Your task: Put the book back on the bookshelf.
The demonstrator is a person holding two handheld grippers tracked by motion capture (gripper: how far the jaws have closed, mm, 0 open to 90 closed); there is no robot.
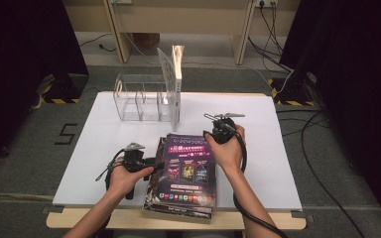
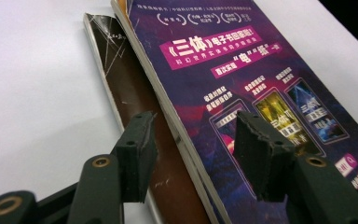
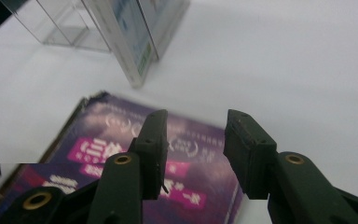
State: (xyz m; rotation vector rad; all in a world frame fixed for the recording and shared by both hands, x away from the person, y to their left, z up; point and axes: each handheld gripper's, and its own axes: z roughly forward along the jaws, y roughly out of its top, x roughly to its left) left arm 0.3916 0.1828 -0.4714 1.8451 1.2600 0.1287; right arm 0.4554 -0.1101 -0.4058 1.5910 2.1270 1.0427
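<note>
Lying flat at the near middle of the white table (image 1: 104,144), a stack of books (image 1: 183,171) sits with a purple-covered book (image 1: 188,168) on top and a dark brown-covered book (image 2: 135,107) jutting out beneath it along the left edge.

Item 1, left gripper (image 1: 151,162): held level at the stack's 9 o'clock edge, pointing toward 3 o'clock. In the left gripper view the jaws stand apart and straddle the purple cover's long edge; one finger (image 2: 137,154) hangs over the brown cover, the other over the purple cover (image 2: 242,84). Whether either pad touches paper cannot be told. Nothing is clamped; the jaws are released.

Item 2, right gripper (image 1: 209,134): at the stack's 1 o'clock corner, tilted downward. In the right gripper view the jaws gape wide above the far end of the purple-covered book (image 3: 121,140); one finger (image 3: 151,149) is over the cover, the other over bare table just off the book's corner. Nothing is between them; released.

Item 3, clear acrylic organizer (image 1: 139,99): at 12 o'clock from the stack, well apart, with a white book (image 1: 177,84) standing upright at its right end.
</note>
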